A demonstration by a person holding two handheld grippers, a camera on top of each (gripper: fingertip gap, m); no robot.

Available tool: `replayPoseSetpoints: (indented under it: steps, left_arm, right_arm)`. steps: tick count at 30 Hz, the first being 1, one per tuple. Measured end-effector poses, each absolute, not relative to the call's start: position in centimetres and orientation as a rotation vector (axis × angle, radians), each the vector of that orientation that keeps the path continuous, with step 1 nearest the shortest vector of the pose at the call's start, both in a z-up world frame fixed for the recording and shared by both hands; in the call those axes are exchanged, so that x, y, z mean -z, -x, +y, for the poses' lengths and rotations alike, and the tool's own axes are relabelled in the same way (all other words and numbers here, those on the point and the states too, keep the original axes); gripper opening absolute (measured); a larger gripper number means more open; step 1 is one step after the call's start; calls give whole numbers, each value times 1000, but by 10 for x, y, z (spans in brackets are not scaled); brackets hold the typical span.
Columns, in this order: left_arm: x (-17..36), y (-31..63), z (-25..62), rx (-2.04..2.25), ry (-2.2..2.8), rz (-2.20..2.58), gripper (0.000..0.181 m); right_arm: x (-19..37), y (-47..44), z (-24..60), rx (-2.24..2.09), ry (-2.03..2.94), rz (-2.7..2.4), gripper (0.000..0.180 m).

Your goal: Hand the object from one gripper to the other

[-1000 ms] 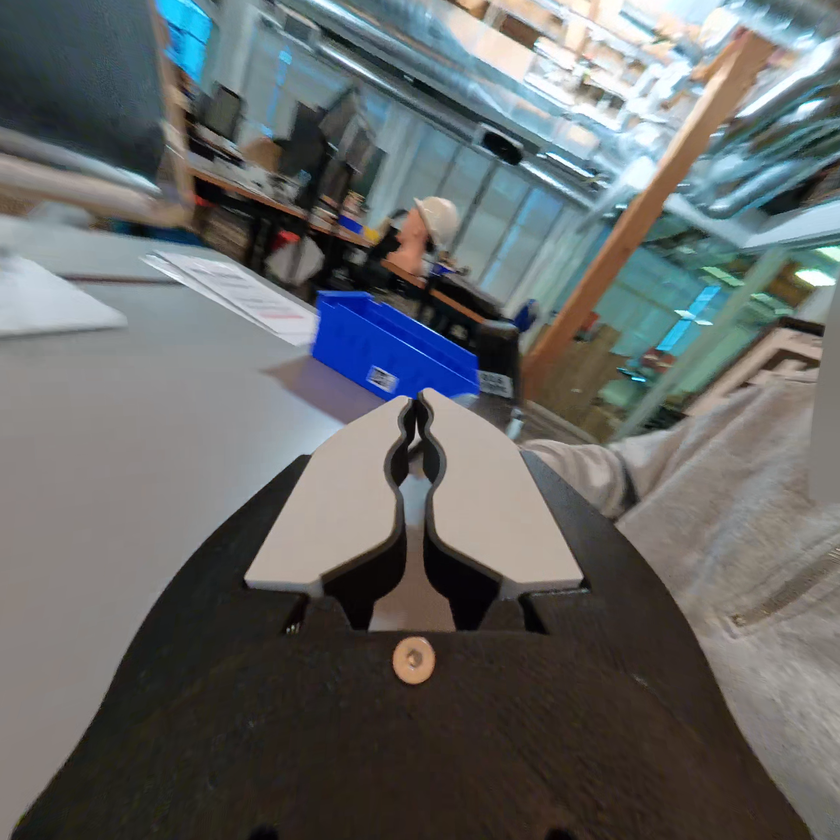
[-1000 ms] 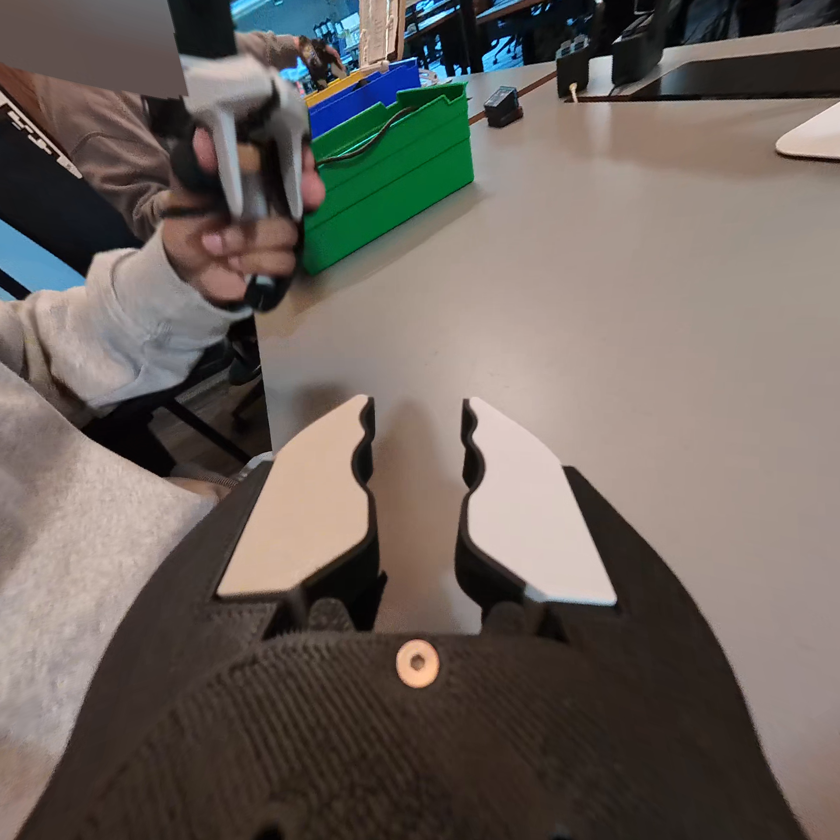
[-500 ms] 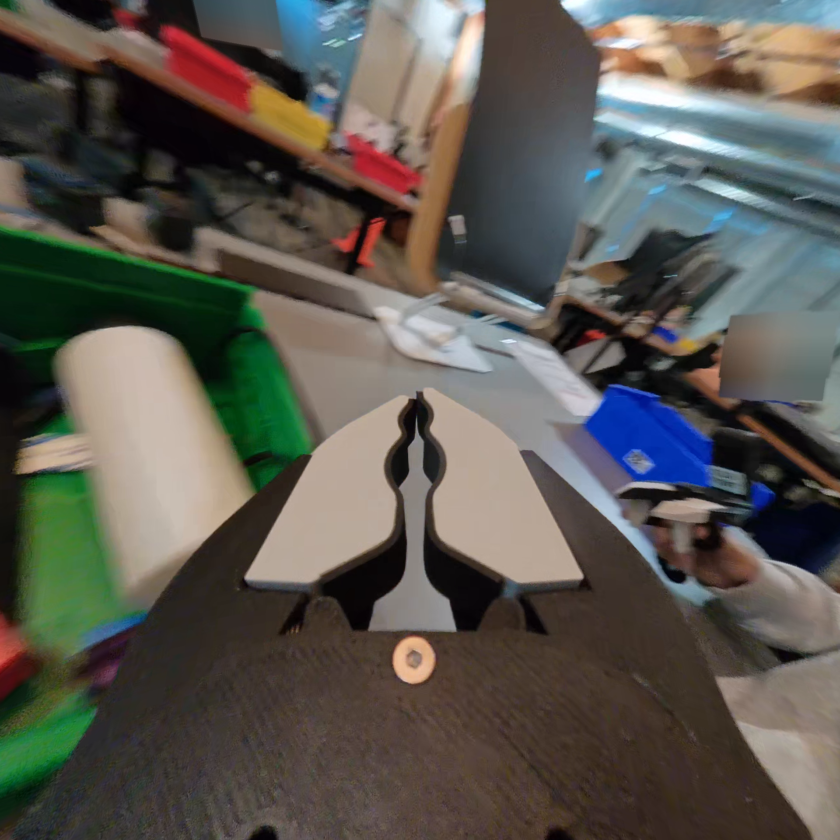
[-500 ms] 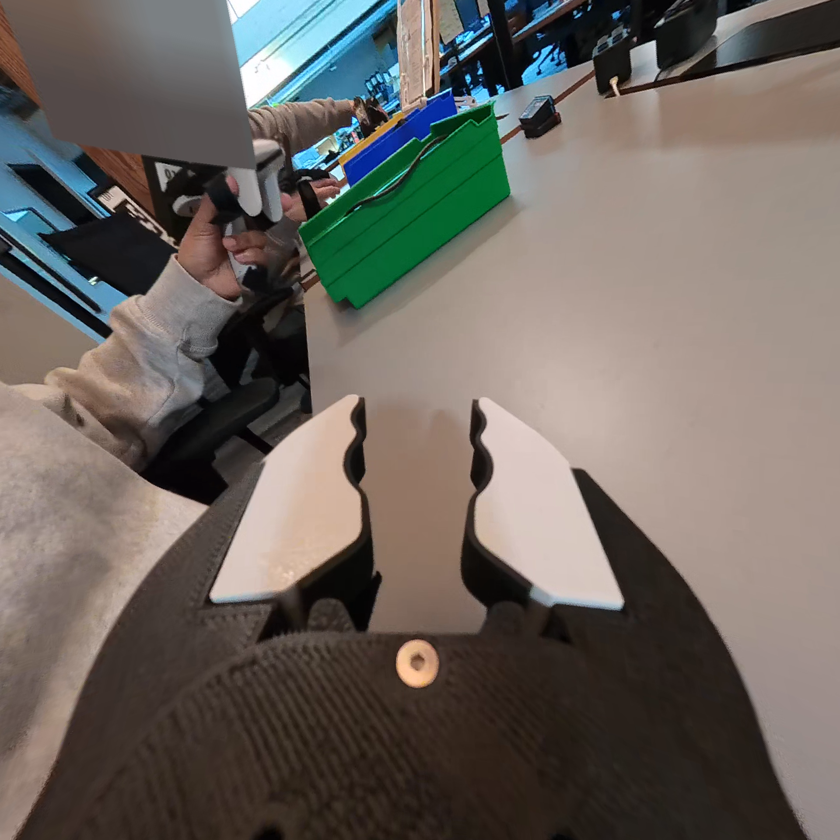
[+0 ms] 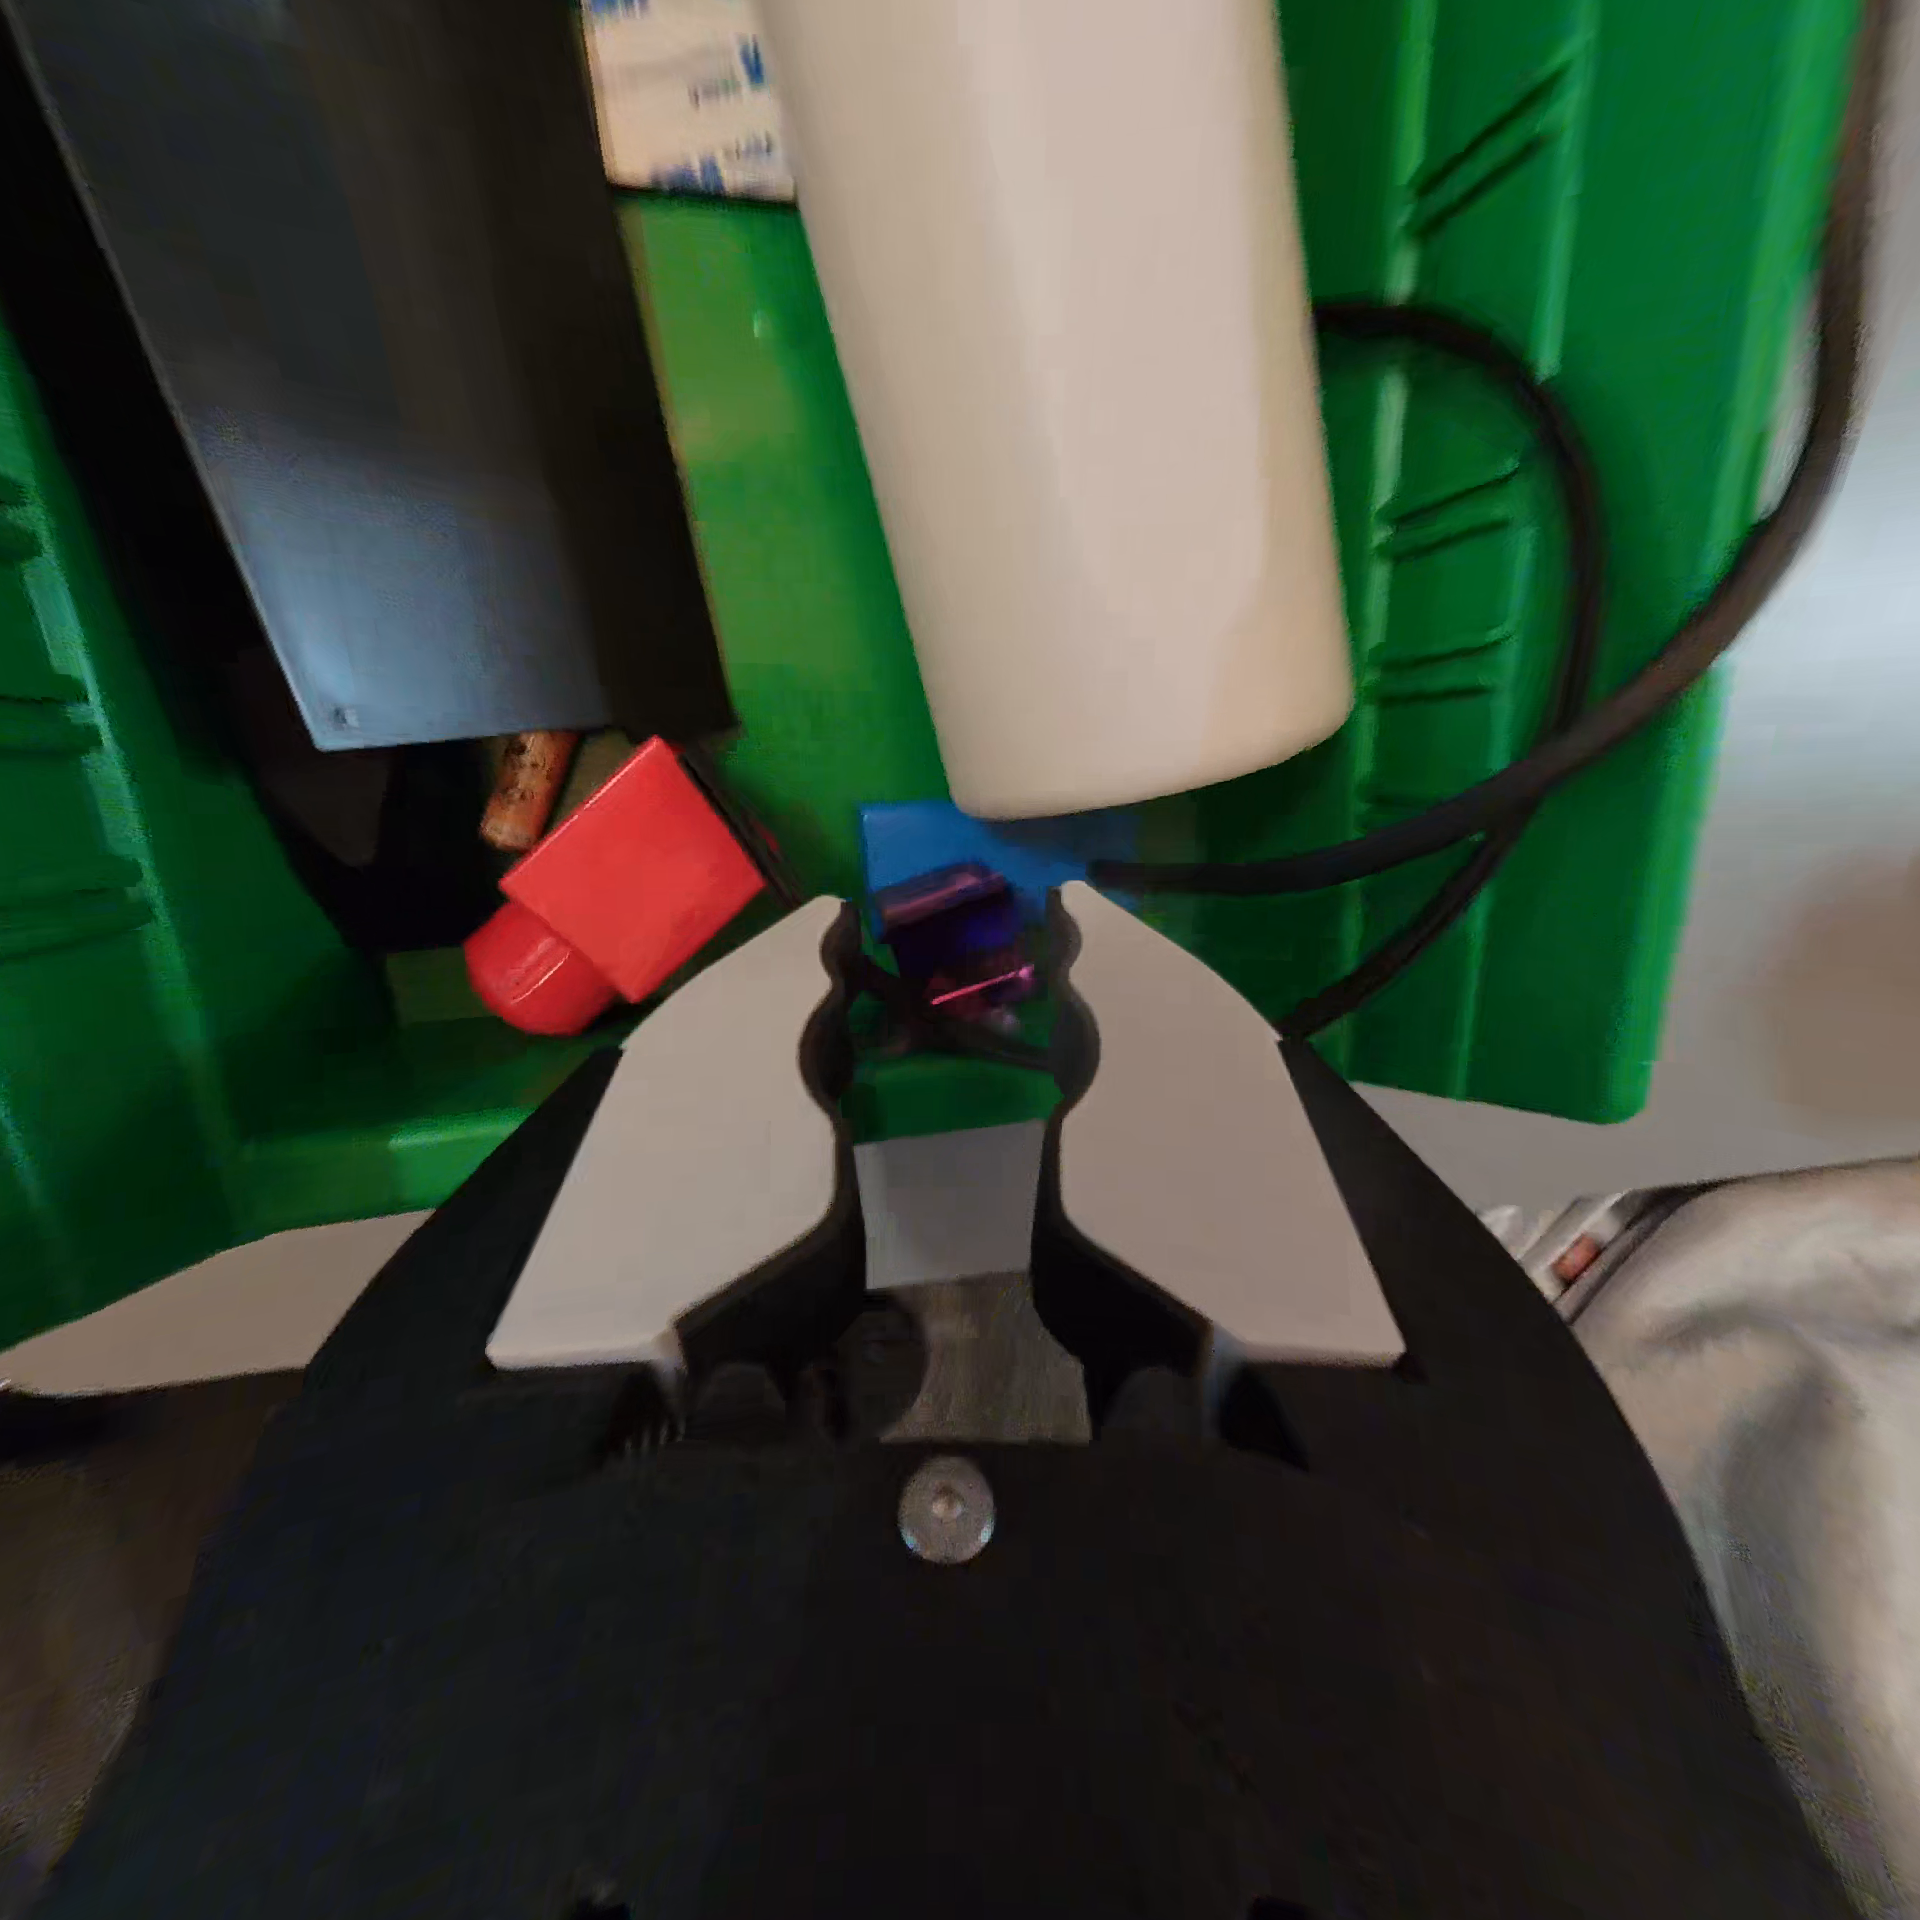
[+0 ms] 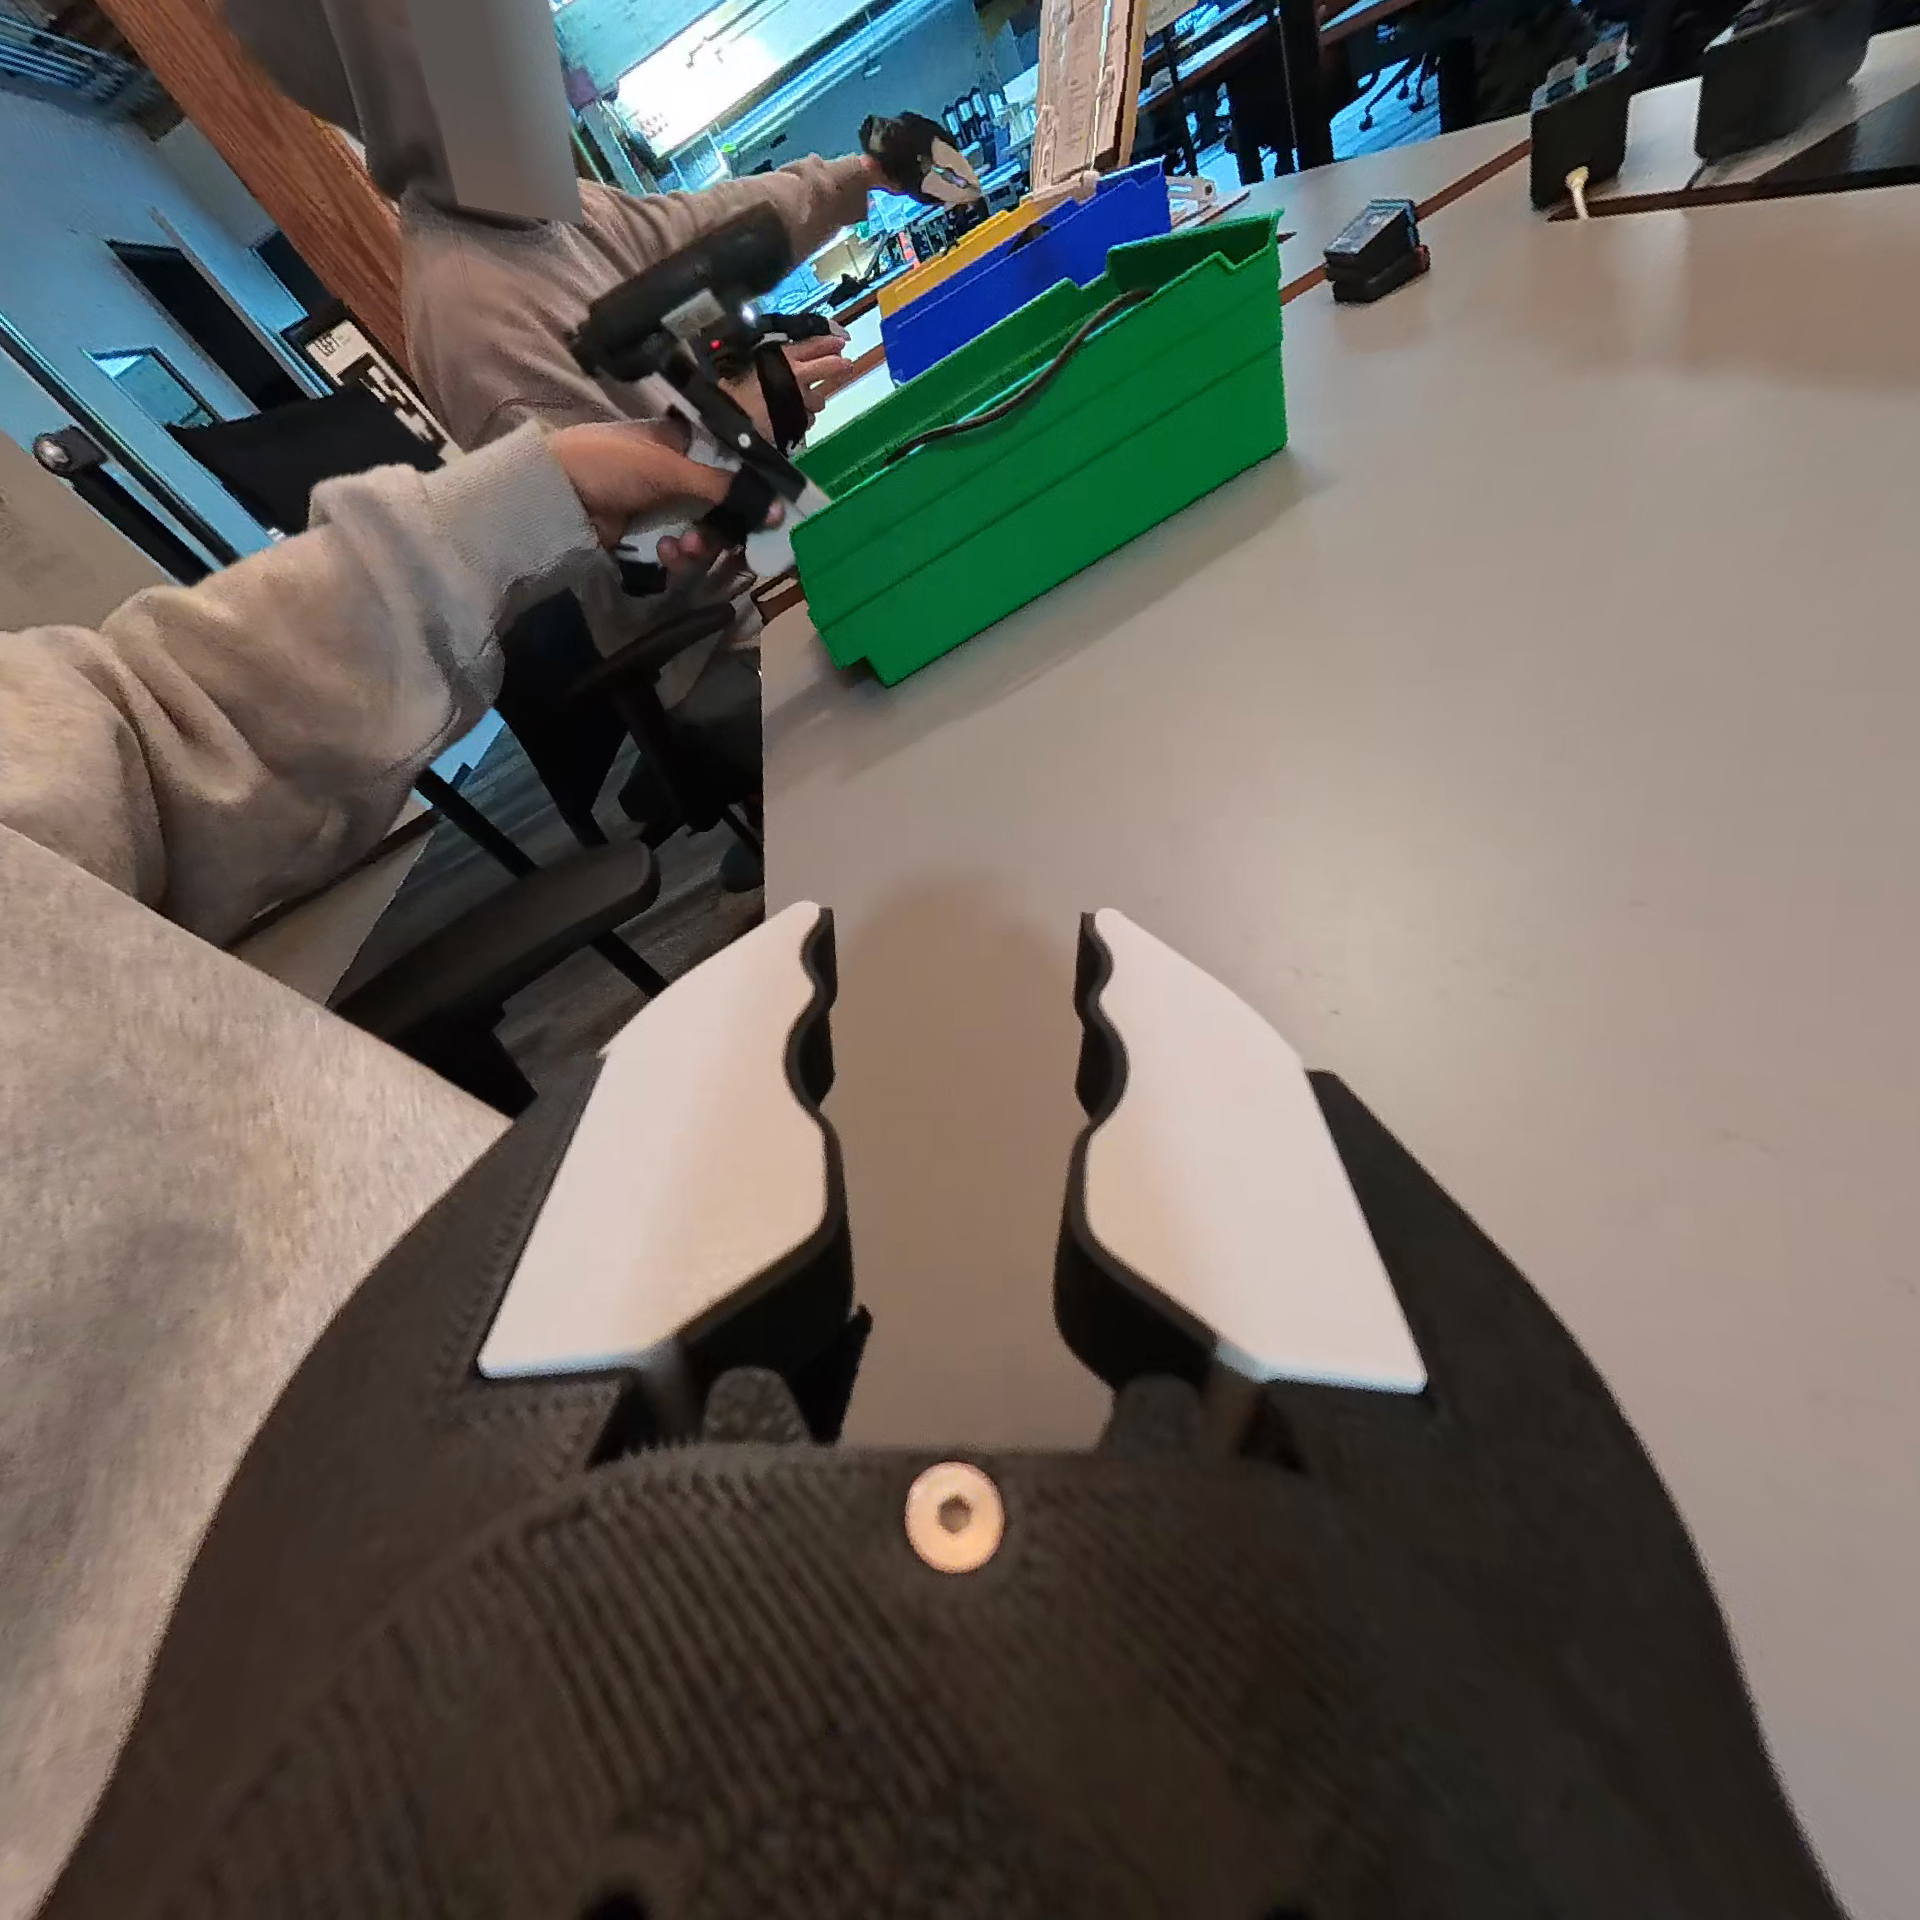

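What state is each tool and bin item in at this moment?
Left tool: open, empty, tips over the purple object.
Right tool: open, empty, above the table.
White cylinder: lying in the green bin.
Red block: lying in bin.
Black cable: draped over bin wall.

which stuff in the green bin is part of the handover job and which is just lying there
Likely in the job:
left gripper, open, at the bin
small purple object between its fingers
right gripper, open, waiting over the table

Just lying about in the green bin:
white cylinder
red block
black box
black cable
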State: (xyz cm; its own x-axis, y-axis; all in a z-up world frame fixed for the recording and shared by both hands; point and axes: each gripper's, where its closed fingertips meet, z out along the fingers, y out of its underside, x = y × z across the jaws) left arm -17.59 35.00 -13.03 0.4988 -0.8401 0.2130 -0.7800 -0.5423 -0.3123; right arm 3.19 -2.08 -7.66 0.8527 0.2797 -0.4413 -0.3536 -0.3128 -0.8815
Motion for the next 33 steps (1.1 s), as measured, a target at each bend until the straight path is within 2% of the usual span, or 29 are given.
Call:
replayPoseSetpoints:
  steps: [4, 10, 15, 22, 25, 27, 30, 33]
  left_arm:
    - [135, 181, 349, 381, 2621, 1528, 28]
    - [142, 195, 338, 236, 2739, 1708, 47]
    - [149, 193, 337, 146, 2691, 1787, 32]
    - [99, 189, 347, 294, 2500, 1681, 31]
    - [60, 186, 366, 425, 2368, 1520, 31]
    - [28, 165, 358, 697, 2212, 1448, 31]
    - [-21, 116, 308, 1180, 1961, 1362, 30]
    - [-42, 67, 236, 1426, 1650, 1427, 30]
  right_arm:
    - [72, -32, -23, -635, 1765, 60, 45]
    - [68, -31, -25, -630, 1759, 48, 45]
    - [68, -29, -25, -630, 1762, 41, 45]
    - [71, -34, -24, -641, 1760, 68, 45]
    - [75, -34, -23, -652, 1767, 76, 45]
    - [78, -33, -22, -647, 1775, 72, 44]
    - [82, -31, -18, -624, 1783, 28, 45]
    - [85, -34, -11, -560, 1785, 6, 44]
